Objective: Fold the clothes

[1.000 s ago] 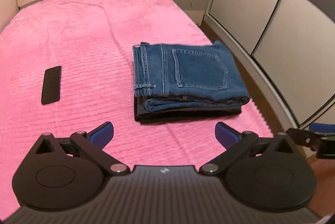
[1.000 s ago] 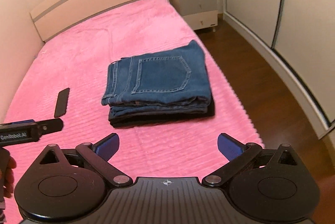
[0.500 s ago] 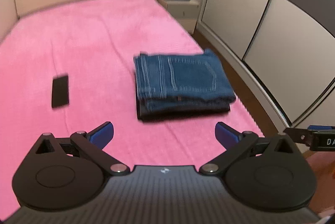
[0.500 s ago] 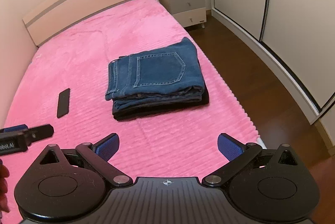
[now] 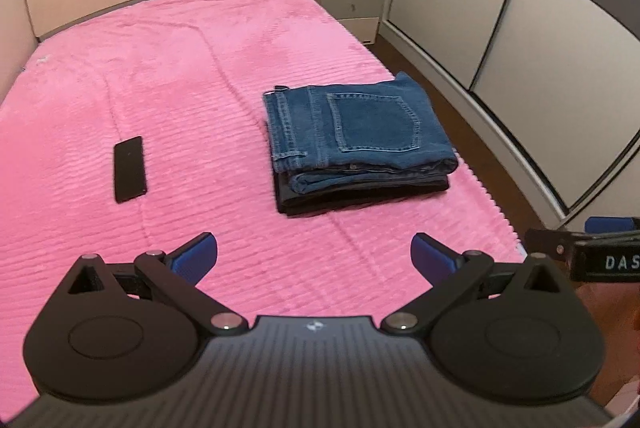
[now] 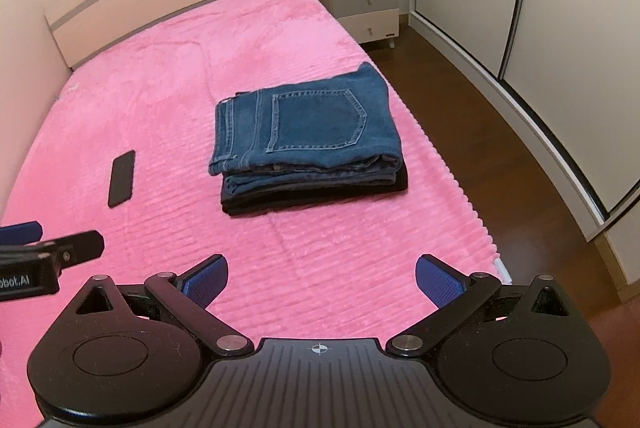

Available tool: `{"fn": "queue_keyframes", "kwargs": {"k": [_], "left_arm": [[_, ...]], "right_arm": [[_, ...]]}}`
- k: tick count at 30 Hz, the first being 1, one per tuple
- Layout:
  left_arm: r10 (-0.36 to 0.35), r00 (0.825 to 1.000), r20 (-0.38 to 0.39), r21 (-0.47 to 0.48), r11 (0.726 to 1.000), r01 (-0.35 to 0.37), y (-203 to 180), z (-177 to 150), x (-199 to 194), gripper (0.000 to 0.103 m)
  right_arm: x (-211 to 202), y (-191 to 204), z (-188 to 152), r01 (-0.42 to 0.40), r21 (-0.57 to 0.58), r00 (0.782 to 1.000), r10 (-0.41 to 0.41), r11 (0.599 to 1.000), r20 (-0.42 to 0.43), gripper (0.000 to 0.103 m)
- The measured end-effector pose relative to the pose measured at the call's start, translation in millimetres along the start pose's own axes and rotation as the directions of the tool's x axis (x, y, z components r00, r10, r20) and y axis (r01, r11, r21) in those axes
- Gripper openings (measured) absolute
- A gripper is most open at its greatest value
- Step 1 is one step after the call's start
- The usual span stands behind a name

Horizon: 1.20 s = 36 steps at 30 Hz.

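Jaws wide and empty on the left gripper (image 5: pixel 314 252) and right gripper (image 6: pixel 321 278), before neatly folded blue jeans (image 6: pixel 308 132) stacked on a dark garment (image 6: pixel 316 194).

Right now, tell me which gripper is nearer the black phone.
Left. The left gripper hangs just short of the black phone, which lies ahead to its left; the right gripper sits farther right, facing the folded jeans.

My left claw (image 5: pixel 314 252) hangs spread above the pink bed (image 5: pixel 192 76); folded jeans (image 5: pixel 360 132) at one o'clock, phone (image 5: pixel 129 169) at ten.
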<state>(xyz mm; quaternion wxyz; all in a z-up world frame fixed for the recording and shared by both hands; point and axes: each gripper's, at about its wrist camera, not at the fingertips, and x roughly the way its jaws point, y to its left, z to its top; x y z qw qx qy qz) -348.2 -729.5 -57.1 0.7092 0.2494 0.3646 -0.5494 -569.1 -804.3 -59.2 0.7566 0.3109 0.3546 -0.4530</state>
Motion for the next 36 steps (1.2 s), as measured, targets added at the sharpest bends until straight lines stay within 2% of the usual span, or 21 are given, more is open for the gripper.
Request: {"fn": "queue_keyframes", "kwargs": {"k": [6, 36], "left_arm": [[0.005, 1.000, -0.003, -0.031, 1.000, -0.005, 7, -2, 0, 0.101], [0.006, 0.998, 0.059, 0.041, 0.999, -0.008, -8, 3, -6, 0.102]], "right_arm": [[0, 2, 0, -0.002, 0.003, 1.000, 0.002, 1.000, 0.003, 0.102], [-3, 4, 7, 0.006, -0.030, 1.000, -0.006, 1.000, 0.027, 0.102]]}}
